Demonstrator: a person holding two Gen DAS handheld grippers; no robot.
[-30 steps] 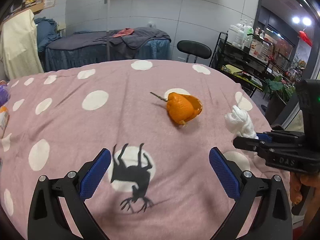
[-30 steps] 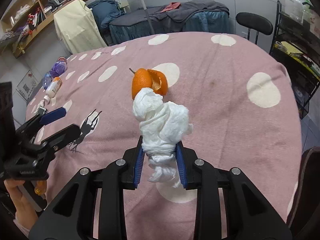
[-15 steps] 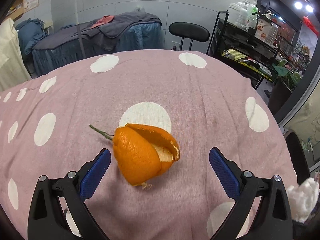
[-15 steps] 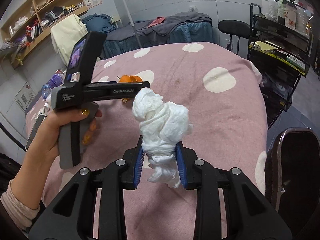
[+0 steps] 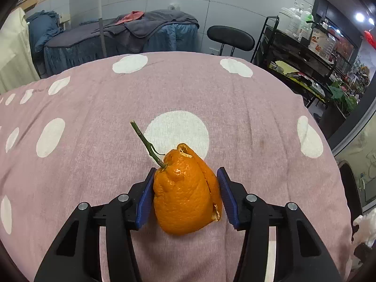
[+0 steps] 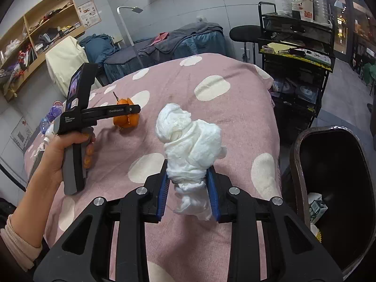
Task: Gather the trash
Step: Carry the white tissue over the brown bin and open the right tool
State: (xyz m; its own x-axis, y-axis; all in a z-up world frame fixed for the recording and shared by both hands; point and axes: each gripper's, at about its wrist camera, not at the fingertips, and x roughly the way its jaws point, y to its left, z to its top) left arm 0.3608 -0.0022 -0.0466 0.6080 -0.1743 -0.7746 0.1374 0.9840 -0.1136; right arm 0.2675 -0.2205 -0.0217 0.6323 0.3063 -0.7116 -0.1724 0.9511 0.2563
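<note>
My left gripper [image 5: 185, 195] has just been closing around the one orange peel [image 5: 185, 195] mid-table, seemingly touching it, bare pink cloth [image 5: 246, 117] all round. My right gripper [image 6: 188, 188] pinches one tissue wad [image 6: 190, 145] near the table's edge beside the bin [image 6: 296, 164].

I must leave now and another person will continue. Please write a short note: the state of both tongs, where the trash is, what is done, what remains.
Left tongs: just been closing around the orange mandarin peel with green stem; pads at both sides, peel resting on the pink cloth with white dots. Firm grip not certain.
Right tongs: shut on the crumpled white tissue wad, held above the cloth.
Dark brown plastic bin: at the bed's right edge, some trash already inside.
Done: tissue picked up.
Left: drop the tissue in the bin, secure and lift the peel, bin it too.
</note>
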